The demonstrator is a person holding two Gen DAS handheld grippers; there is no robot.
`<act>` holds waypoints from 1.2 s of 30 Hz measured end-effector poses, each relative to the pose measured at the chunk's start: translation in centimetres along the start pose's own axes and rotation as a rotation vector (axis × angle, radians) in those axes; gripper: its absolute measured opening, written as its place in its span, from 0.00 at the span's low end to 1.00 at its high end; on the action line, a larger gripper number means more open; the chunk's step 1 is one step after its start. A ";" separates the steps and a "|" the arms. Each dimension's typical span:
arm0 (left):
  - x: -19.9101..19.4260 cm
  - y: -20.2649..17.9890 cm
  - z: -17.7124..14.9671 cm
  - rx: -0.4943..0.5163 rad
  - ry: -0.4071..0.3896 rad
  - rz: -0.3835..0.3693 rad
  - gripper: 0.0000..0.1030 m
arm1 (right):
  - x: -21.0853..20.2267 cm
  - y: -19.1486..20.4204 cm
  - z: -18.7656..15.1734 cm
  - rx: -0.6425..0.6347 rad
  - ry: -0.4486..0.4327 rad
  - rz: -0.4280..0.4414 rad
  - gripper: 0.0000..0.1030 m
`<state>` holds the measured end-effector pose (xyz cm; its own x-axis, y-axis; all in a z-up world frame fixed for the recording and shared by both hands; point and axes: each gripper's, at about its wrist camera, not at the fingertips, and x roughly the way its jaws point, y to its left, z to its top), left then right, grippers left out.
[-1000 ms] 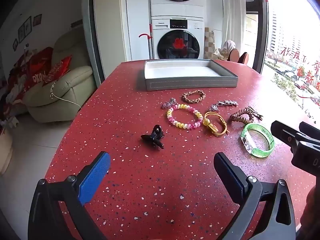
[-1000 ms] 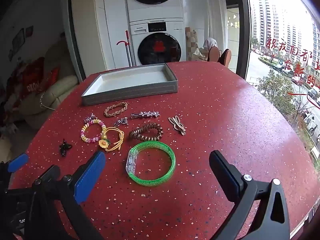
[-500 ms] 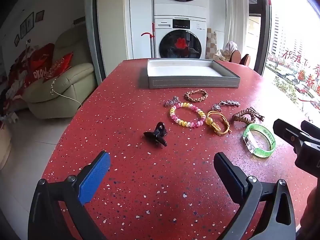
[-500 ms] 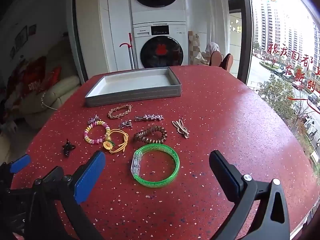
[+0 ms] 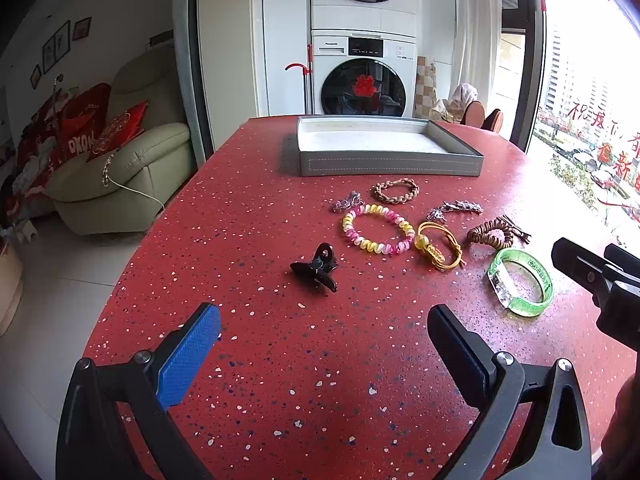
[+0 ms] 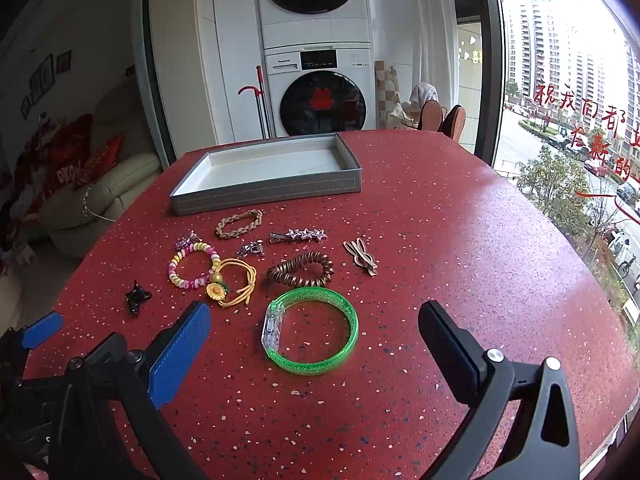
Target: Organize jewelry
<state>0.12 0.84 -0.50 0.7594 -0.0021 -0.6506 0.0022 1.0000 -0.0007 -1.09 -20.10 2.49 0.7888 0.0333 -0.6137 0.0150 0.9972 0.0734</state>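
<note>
Left wrist view: the left tool (image 5: 324, 320) hovers wide open and empty over the red bench (image 5: 248, 380), with a black hair claw (image 5: 314, 267) just ahead, and should lower straight to straddle it. Right wrist view: the right tool (image 6: 314, 334), equally wide and empty, frames the green bangle (image 6: 311, 330); loose bracelets lie between it and the empty grey tray (image 6: 268, 191), so lift clear.

Near table (image 6: 460, 240): bare around the gripper tips.
Middle: jewelry cluster (image 6: 256, 264) packed close.
Behind: tray (image 6: 264, 192) walls.

Before me, a red speckled table (image 6: 460, 240) carries a grey tray (image 6: 272, 190), a green bangle (image 6: 312, 330), a black hair claw (image 5: 316, 267), and assorted bracelets and clips.
</note>
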 end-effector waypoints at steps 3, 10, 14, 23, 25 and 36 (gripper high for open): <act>0.0 0.0 0.0 0.001 -0.005 0.005 1.00 | 0.0 -0.1 0.0 -0.001 0.000 0.001 1.00; -0.3 0.1 0.0 0.002 -0.010 0.004 1.00 | -0.2 0.0 0.1 -0.002 -0.003 0.000 1.00; -0.2 -0.1 0.0 0.001 -0.012 0.006 1.00 | -0.2 0.1 0.1 -0.001 -0.003 0.002 1.00; -0.1 -0.1 0.1 -0.002 -0.012 0.006 1.00 | -0.2 0.2 0.1 -0.002 -0.002 0.004 1.00; -0.2 0.0 0.1 -0.003 -0.013 0.006 1.00 | -0.2 0.2 0.1 -0.002 -0.003 0.005 1.00; -0.2 0.2 0.1 -0.005 -0.016 0.009 1.00 | -0.2 0.2 0.1 -0.001 -0.004 0.005 1.00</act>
<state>0.04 1.01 -0.25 0.7697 0.0070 -0.6384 -0.0080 1.0000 0.0013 -1.17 -19.88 2.67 0.7914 0.0377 -0.6101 0.0110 0.9971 0.0758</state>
